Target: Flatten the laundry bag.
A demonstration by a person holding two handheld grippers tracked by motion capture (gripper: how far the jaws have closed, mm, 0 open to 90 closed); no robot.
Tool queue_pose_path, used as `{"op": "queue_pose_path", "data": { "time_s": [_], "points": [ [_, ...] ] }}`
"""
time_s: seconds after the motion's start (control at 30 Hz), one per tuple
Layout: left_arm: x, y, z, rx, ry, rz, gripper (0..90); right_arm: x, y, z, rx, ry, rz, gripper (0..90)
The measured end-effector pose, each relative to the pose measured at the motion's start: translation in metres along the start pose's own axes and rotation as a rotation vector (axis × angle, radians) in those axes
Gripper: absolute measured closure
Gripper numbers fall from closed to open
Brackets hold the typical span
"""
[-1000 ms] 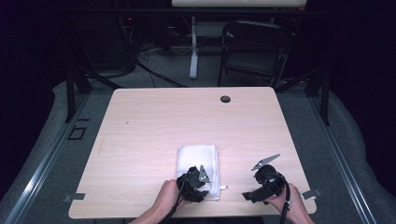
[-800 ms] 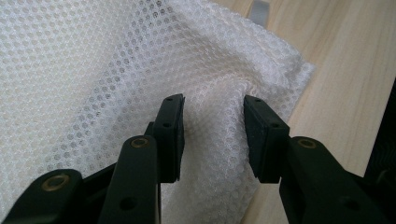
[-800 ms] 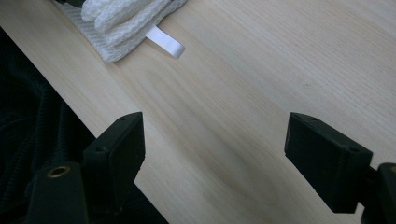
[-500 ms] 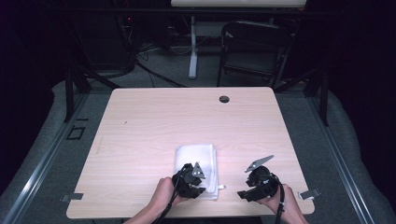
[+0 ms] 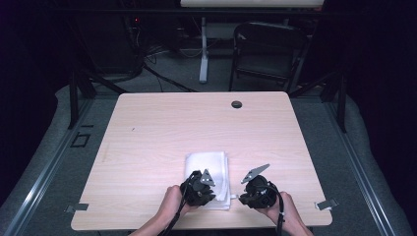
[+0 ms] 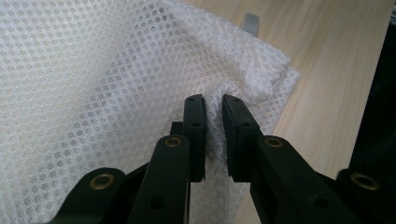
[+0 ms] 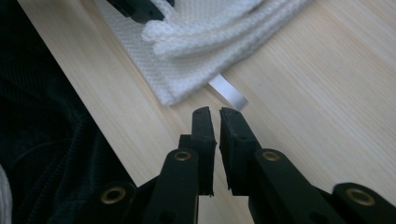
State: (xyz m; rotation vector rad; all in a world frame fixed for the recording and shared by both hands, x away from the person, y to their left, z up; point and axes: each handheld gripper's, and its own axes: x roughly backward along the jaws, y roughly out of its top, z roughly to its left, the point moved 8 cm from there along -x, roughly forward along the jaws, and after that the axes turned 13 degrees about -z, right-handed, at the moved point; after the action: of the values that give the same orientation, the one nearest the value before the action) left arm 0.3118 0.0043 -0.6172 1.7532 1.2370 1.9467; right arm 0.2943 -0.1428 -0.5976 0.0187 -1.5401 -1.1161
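A folded white mesh cloth (image 5: 211,164) lies on the wooden table (image 5: 162,132) near its front edge. My left gripper (image 5: 199,189) rests on the cloth's near part. In the left gripper view the left gripper (image 6: 213,100) pinches a raised fold of the cloth (image 6: 93,70) between its jaws. My right gripper (image 5: 256,191) is just right of the cloth, low over bare wood. In the right gripper view the right gripper (image 7: 214,112) has its jaws together with nothing between them. Just ahead of them are the cloth's corner (image 7: 196,42) and a small white tag (image 7: 229,92).
A black round grommet (image 5: 236,104) sits near the table's far edge. Metal brackets (image 5: 327,204) mark the front corners. A dark chair (image 5: 265,49) and cables stand on the floor beyond. The table's near edge (image 7: 93,126) runs close to my right gripper.
My right gripper has moved left toward the cloth's corner. The left gripper has barely shifted and keeps its hold on the cloth.
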Motion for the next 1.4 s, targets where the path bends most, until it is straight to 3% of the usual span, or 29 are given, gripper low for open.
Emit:
{"op": "queue_pose_path", "data": {
  "time_s": [0.27, 0.37, 0.47, 0.8, 0.9, 1.17, 1.4],
  "points": [
    [0.003, 0.002, 0.0, -0.007, -0.002, -0.004, 81.4, -0.03, 0.014, 0.011, 0.048, 0.04, 0.016, 86.5],
    [0.003, 0.001, 0.0, 0.006, -0.002, -0.006, 81.6, -0.043, 0.018, 0.012, 0.051, 0.044, 0.025, 87.0],
    [0.003, 0.002, 0.0, 0.005, 0.004, -0.007, 81.8, -0.052, 0.019, 0.013, 0.021, 0.054, 0.002, 87.8],
    [0.006, 0.002, 0.001, -0.008, 0.006, -0.005, 82.4, -0.058, 0.017, 0.017, -0.005, 0.072, -0.017, 90.0],
    [0.005, -0.001, 0.003, 0.005, -0.006, 0.0, 82.4, -0.057, 0.016, 0.014, 0.026, 0.055, 0.003, 90.0],
    [0.011, -0.001, 0.003, -0.019, 0.0, 0.003, 82.8, -0.057, 0.015, 0.014, 0.023, 0.058, -0.003, 90.0],
    [0.02, -0.001, 0.004, -0.005, -0.009, -0.018, 83.4, -0.056, 0.015, 0.015, 0.033, 0.053, 0.008, 90.0]
  ]
}}
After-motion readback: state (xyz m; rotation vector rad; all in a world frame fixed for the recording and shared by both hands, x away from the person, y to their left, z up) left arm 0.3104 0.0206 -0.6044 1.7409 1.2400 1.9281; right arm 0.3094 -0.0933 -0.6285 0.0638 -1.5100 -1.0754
